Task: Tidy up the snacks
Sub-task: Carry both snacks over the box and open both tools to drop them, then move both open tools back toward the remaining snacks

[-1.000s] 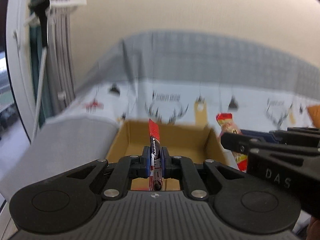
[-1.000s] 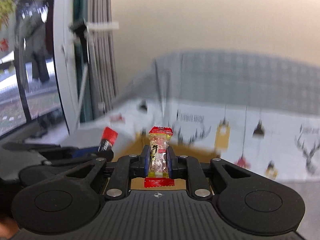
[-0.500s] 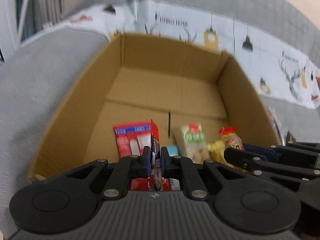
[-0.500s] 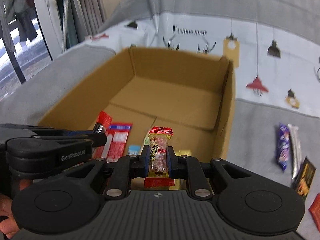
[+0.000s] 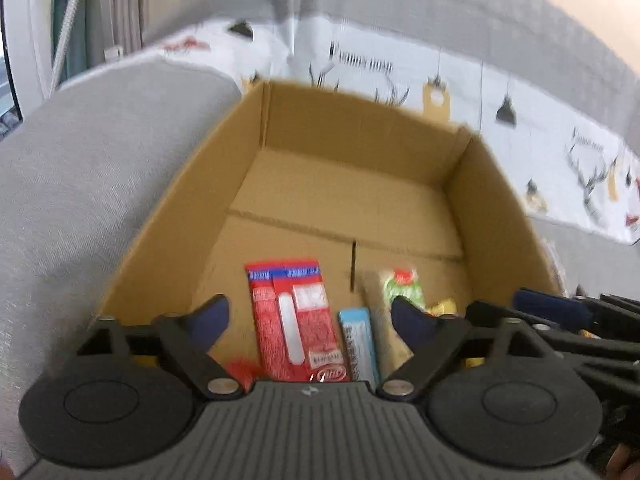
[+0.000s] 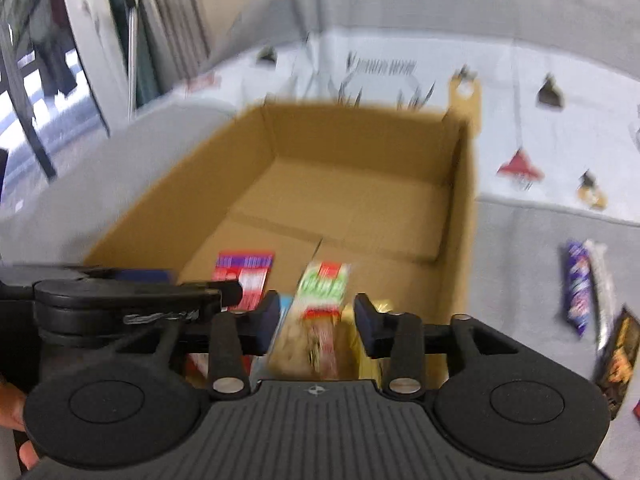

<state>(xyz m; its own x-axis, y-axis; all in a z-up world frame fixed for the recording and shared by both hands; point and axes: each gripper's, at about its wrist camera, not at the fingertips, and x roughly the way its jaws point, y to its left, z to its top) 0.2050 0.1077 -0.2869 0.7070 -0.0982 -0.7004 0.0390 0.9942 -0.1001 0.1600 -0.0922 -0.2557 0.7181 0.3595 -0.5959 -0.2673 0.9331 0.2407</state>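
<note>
An open cardboard box [image 5: 360,128] [image 6: 456,184] sits on the sofa. Inside near its front lie a red packet [image 5: 296,320], a light blue bar [image 5: 358,340], a green and white packet [image 5: 400,288] [image 6: 324,288] and a yellow snack [image 5: 440,305]. My left gripper [image 5: 310,316] is open and empty above the red packet. A small red wrapper [image 5: 240,370] lies below its left finger. My right gripper [image 6: 316,320] is open above the box front, and a blurred red-and-clear snack [image 6: 320,344] shows between its fingers, apart from them.
The grey sofa arm [image 5: 80,184] is left of the box. A white patterned cloth [image 6: 400,68] lies behind it. Several loose snack bars [image 6: 580,284] and a dark packet [image 6: 618,356] lie on the grey seat right of the box.
Both grippers have opened over the box front. The red stick has left the left gripper and the red-and-clear snack has left the right gripper's pads.
</note>
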